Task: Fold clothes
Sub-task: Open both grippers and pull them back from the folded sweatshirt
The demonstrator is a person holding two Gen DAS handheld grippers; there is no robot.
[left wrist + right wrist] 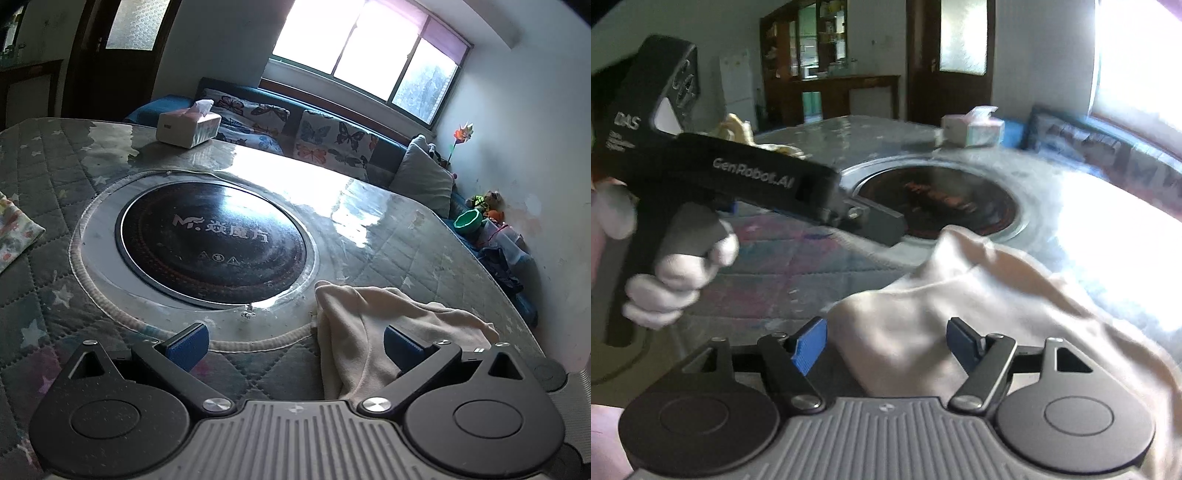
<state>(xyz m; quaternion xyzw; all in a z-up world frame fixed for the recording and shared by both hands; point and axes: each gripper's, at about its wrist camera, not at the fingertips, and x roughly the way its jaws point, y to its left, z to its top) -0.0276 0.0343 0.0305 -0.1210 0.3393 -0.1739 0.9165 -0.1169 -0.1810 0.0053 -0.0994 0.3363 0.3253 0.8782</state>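
Observation:
A cream garment (373, 325) lies crumpled on the quilted table near its front right edge. It also shows in the right wrist view (960, 295), bunched into a ridge. My left gripper (295, 347) is open and empty, its blue pads (188, 345) spread, with the right pad over the garment's left part. My right gripper (886, 345) is open just above the garment's near edge. The left gripper body (738, 177), held by a white-gloved hand (676, 273), shows in the right wrist view to the left of the garment.
A round black induction cooktop (218, 240) is set in the table's middle under clear plastic. A tissue box (188, 125) stands at the far edge. A floral cloth (14, 236) lies at the left; a yellowish cloth (738, 129) at the far side. A sofa (317, 140) runs behind.

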